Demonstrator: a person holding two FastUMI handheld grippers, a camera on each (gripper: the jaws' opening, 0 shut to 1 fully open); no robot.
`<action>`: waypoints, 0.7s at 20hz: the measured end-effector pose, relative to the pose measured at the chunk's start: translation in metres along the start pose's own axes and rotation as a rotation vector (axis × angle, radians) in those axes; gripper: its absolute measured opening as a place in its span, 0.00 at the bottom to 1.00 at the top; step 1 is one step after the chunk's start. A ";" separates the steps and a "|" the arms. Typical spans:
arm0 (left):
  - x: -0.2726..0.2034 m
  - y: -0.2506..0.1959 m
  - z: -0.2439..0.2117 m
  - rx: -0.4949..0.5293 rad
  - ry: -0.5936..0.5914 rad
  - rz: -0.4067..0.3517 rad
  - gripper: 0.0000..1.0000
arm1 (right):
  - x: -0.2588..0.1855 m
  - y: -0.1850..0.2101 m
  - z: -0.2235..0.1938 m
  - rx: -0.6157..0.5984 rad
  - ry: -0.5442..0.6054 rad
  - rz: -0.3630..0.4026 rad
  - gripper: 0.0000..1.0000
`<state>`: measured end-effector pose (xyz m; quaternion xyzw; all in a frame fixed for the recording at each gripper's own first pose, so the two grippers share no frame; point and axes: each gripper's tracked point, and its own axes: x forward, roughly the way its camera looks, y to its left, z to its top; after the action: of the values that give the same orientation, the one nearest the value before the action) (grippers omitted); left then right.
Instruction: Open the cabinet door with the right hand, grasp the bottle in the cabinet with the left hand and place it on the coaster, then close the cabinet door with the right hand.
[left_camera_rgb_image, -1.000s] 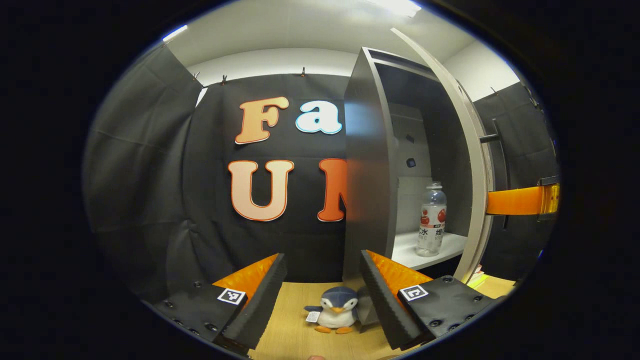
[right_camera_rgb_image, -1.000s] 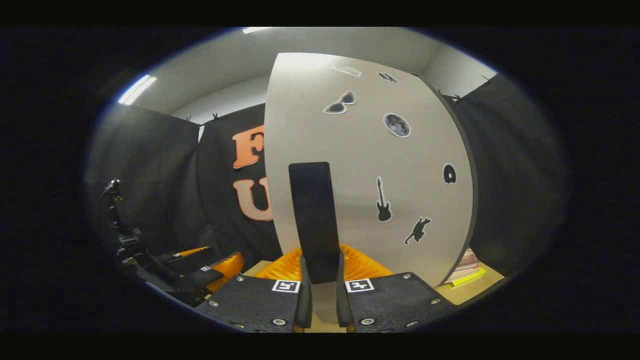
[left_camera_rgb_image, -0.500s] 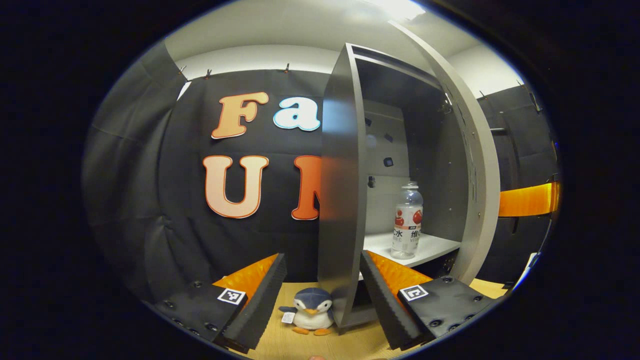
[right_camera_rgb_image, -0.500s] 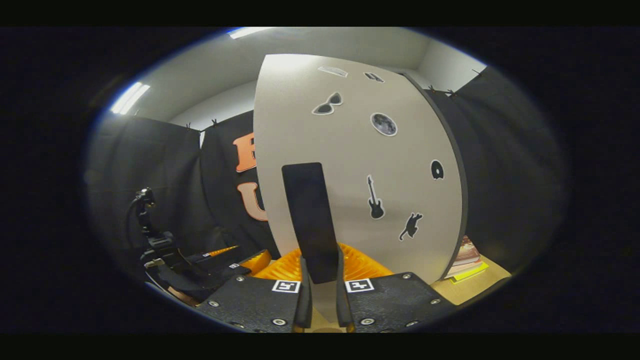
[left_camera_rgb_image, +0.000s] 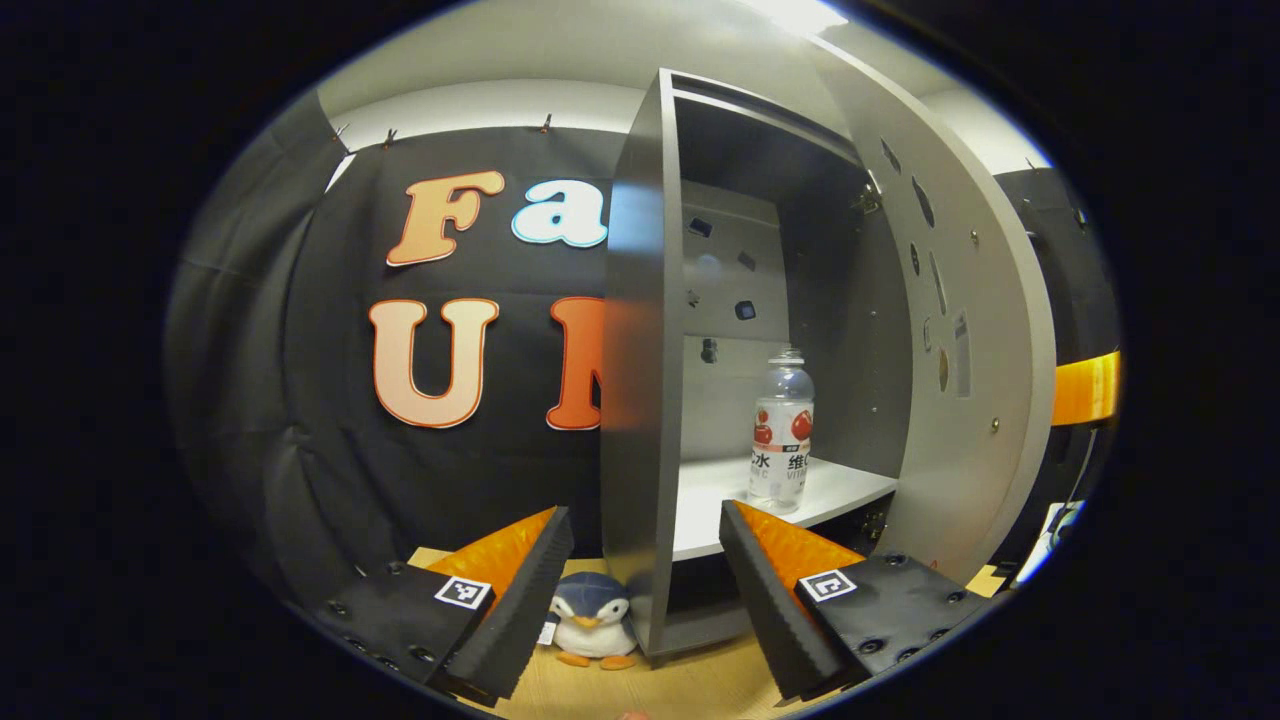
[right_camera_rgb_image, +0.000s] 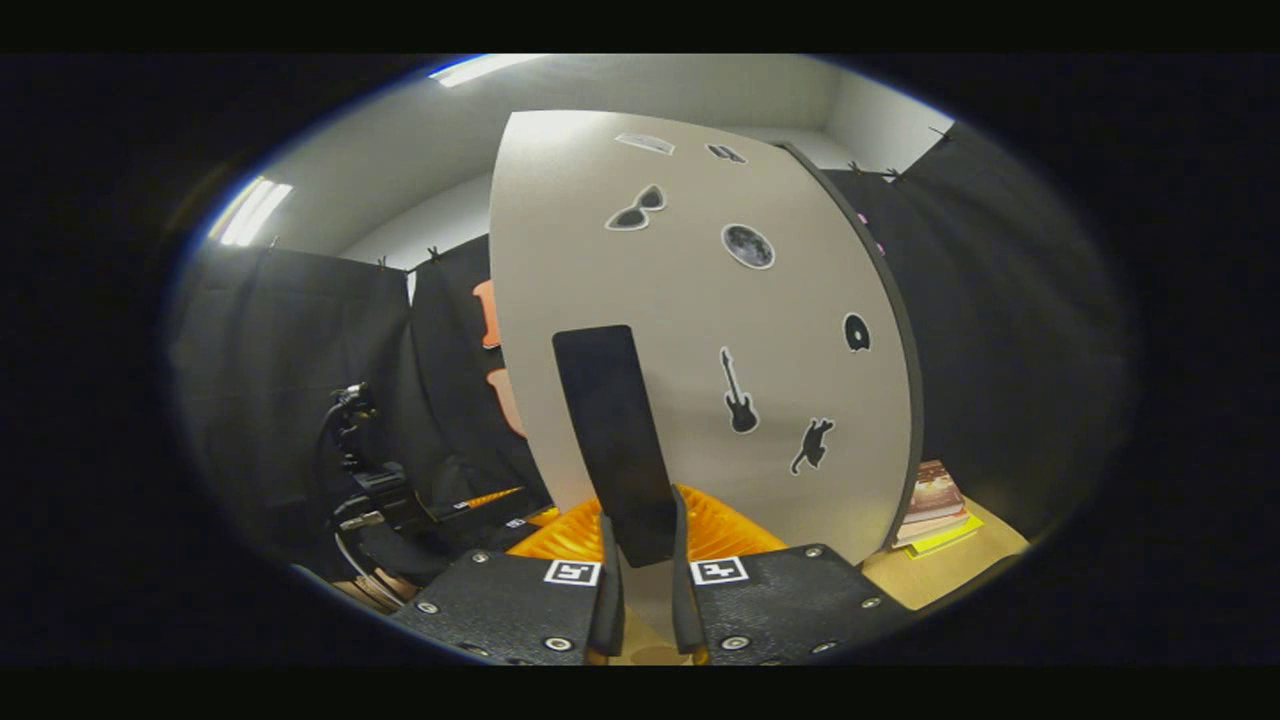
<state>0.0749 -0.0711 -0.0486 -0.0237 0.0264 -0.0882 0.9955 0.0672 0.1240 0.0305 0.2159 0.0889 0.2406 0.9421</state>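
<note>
A clear bottle (left_camera_rgb_image: 781, 430) with a red and white label stands upright on the white shelf (left_camera_rgb_image: 720, 495) inside the open grey cabinet (left_camera_rgb_image: 640, 360). The cabinet door (left_camera_rgb_image: 960, 330) is swung wide to the right. My left gripper (left_camera_rgb_image: 645, 545) is open, in front of the cabinet and short of the bottle, with nothing between its fingers. In the right gripper view, my right gripper (right_camera_rgb_image: 640, 560) is shut on the door's black handle (right_camera_rgb_image: 615, 440), against the sticker-covered outer face of the door (right_camera_rgb_image: 700, 320). The left gripper (right_camera_rgb_image: 480, 505) appears low at the left there.
A plush penguin (left_camera_rgb_image: 592, 625) sits on the wooden table (left_camera_rgb_image: 680, 690) beside the cabinet's foot. An orange part of the right gripper (left_camera_rgb_image: 1085, 388) pokes out past the door's edge. Stacked books (right_camera_rgb_image: 930, 505) lie on the table behind the door.
The door has swung further open, pulled by my right gripper. My left gripper has turned towards the cabinet, so the bottle now sits more centrally ahead of it.
</note>
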 end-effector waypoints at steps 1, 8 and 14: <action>-0.001 -0.004 -0.001 0.001 0.000 -0.004 0.93 | -0.002 0.000 0.000 0.004 0.001 0.010 0.18; -0.002 -0.031 0.004 0.012 -0.012 -0.011 0.93 | -0.009 -0.005 0.000 0.028 0.006 0.071 0.18; 0.000 -0.064 0.009 0.018 -0.009 -0.056 0.93 | -0.013 -0.010 0.001 0.051 -0.005 0.120 0.22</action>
<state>0.0647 -0.1334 -0.0367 -0.0160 0.0206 -0.1161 0.9929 0.0601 0.1090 0.0279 0.2454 0.0795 0.2938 0.9204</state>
